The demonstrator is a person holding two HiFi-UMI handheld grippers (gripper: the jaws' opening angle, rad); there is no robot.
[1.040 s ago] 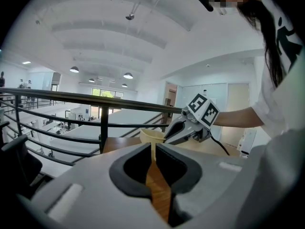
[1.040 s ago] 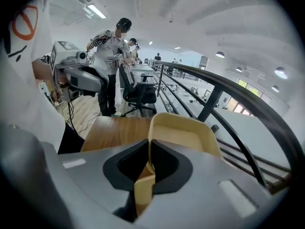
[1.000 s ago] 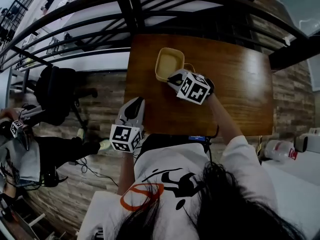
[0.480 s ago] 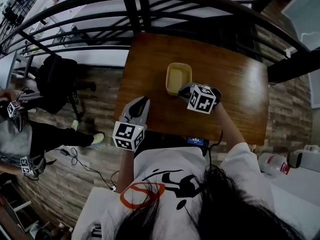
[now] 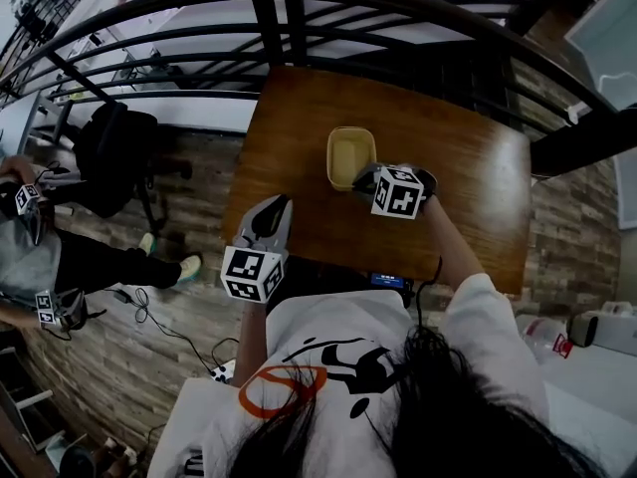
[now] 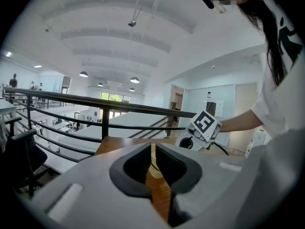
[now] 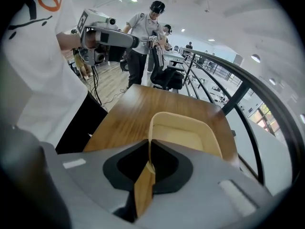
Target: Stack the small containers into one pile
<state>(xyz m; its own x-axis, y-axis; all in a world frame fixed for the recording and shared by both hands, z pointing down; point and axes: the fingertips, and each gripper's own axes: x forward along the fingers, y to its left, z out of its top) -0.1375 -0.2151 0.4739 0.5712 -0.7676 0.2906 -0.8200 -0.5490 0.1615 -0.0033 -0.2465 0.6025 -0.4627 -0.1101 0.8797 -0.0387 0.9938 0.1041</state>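
Observation:
A cream-yellow small container (image 5: 350, 157) sits open side up near the middle of the wooden table (image 5: 468, 197). My right gripper (image 5: 370, 179) is at its near right corner, shut on the container's rim; in the right gripper view the thin rim (image 7: 151, 128) runs straight in between the closed jaws of the right gripper (image 7: 149, 147). Whether other containers are nested inside I cannot tell. My left gripper (image 5: 274, 207) hangs at the table's near left edge, shut, holding nothing. In the left gripper view the left gripper (image 6: 152, 151) points across the table toward the right gripper's marker cube (image 6: 206, 124).
A black metal railing (image 5: 299, 8) runs along the table's far side. Left of the table on the floor below are a black office chair (image 5: 114, 157) and a standing person (image 5: 20, 247) with grippers. The right half of the table is bare wood.
The right gripper and the container it holds have come nearer to me, from the table's far part to about its middle. The left gripper has hardly moved.

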